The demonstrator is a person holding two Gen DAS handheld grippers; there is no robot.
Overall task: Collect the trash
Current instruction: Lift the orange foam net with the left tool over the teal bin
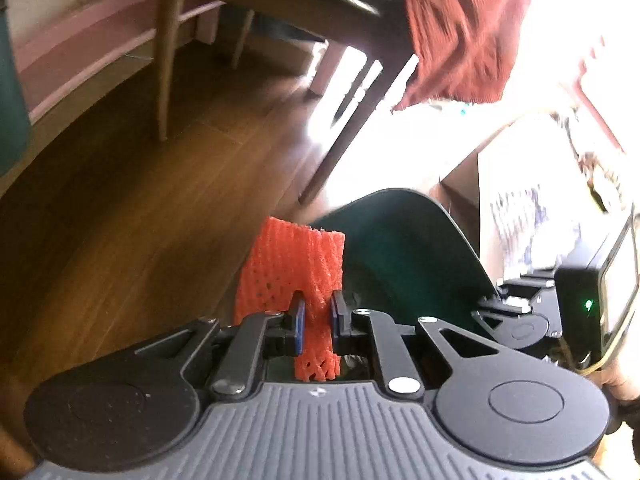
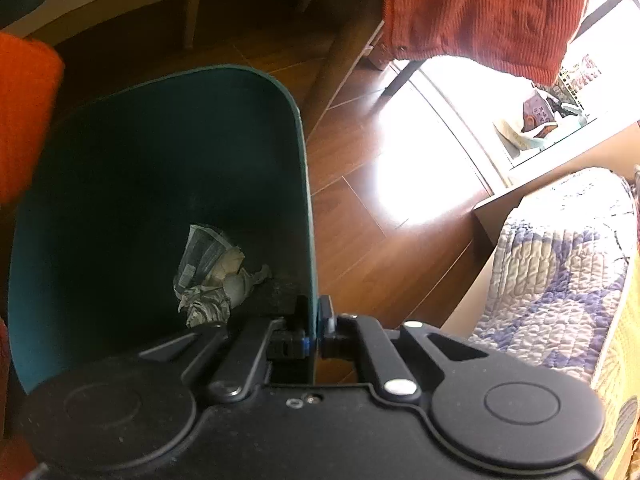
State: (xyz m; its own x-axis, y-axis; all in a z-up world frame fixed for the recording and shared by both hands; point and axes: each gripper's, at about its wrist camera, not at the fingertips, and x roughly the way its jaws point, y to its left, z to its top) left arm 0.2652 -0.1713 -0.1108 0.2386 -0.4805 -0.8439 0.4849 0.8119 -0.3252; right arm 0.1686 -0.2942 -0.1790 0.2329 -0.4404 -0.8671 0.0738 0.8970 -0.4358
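My left gripper [image 1: 319, 317] is shut on an orange foam fruit net [image 1: 294, 268], held above the wooden floor just left of the dark green trash bin [image 1: 404, 248]. The net also shows as an orange blur at the left edge of the right wrist view [image 2: 24, 116]. My right gripper [image 2: 313, 320] is shut on the bin's right rim, one finger inside the wall and one outside. The bin [image 2: 120, 184] is open on top, and crumpled paper and plastic wrappers [image 2: 212, 272] lie at its bottom.
A wooden chair [image 1: 168, 52] with a rust-red garment [image 1: 464, 32] draped over it stands behind the bin. A quilted blue-and-white cover [image 2: 560, 264] lies at the right. A low shelf with items [image 2: 540, 120] sits by the bright window.
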